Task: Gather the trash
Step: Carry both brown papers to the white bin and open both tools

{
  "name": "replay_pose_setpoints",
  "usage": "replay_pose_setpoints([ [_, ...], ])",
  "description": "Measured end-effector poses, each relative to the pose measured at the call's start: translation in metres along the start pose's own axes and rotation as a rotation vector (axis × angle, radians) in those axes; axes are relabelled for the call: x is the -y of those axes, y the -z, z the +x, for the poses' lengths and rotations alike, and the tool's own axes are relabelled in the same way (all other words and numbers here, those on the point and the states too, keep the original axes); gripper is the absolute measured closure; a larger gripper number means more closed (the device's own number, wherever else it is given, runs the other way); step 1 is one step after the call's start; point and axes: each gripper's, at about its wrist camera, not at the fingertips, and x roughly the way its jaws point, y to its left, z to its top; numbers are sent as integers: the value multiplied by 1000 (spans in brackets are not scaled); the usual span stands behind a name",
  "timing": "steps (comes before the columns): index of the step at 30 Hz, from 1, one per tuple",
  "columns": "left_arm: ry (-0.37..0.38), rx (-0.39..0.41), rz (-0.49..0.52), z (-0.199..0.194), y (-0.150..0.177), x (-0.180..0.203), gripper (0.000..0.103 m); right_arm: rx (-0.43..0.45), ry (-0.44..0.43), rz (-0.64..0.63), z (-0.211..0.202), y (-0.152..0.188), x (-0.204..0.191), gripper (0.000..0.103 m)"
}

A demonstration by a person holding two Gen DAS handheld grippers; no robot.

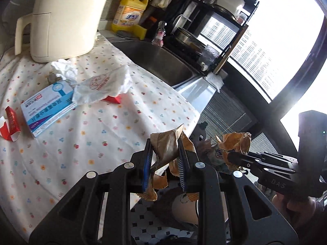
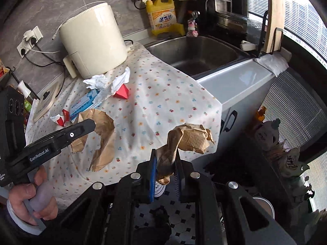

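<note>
My left gripper (image 1: 166, 153) is shut on a torn piece of brown paper (image 1: 164, 149), held just past the table's front edge; it also shows in the right wrist view (image 2: 105, 134). My right gripper (image 2: 165, 163) is shut on a crumpled brown paper wad (image 2: 190, 137), held off the table's corner; it shows in the left wrist view (image 1: 237, 145). On the flowered tablecloth (image 1: 92, 138) lie a blue and white box (image 1: 49, 108), white crumpled wrappers (image 1: 102, 85), a white tissue (image 2: 97, 81), a red carton (image 2: 122, 91) and red and white torn packaging (image 1: 10, 124).
A cream air fryer (image 2: 94, 40) stands at the back of the table. A steel sink (image 2: 202, 55) lies to the right, with a yellow detergent bottle (image 2: 162, 16) behind it and a black dish rack (image 1: 212, 30). A tiled floor (image 2: 177, 220) lies below.
</note>
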Motion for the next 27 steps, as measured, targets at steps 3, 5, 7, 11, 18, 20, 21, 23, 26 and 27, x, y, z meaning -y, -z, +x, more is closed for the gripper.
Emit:
replay_pose_setpoints([
  [3, 26, -26, 37, 12, 7, 34, 80, -17, 15, 79, -11, 17, 36, 87],
  [5, 39, -42, 58, 20, 15, 57, 80, -15, 28, 88, -22, 30, 57, 87],
  [7, 47, -60, 57, 28, 26, 79, 80, -30, 41, 106, -31, 47, 81, 87],
  [11, 64, -81, 36, 35, 51, 120, 80, -70, 59, 176, -45, 77, 131, 86],
  [18, 57, -136, 51, 48, 91, 172, 80, -125, 48, 227, -52, 122, 191, 83],
  [20, 44, -144, 50, 52, 99, 183, 80, -138, 34, 238, -50, 134, 204, 80],
  [21, 38, -150, 48, 55, 103, 187, 80, -149, 29, 241, -47, 138, 210, 71],
  [23, 27, -163, 47, 61, 111, 197, 80, -157, 30, 253, -46, 149, 221, 46],
  [26, 14, -182, 48, 71, 125, 209, 80, -167, 29, 250, -48, 164, 238, 45],
  [27, 10, -188, 47, 75, 130, 214, 80, -173, 30, 250, -49, 170, 245, 45],
])
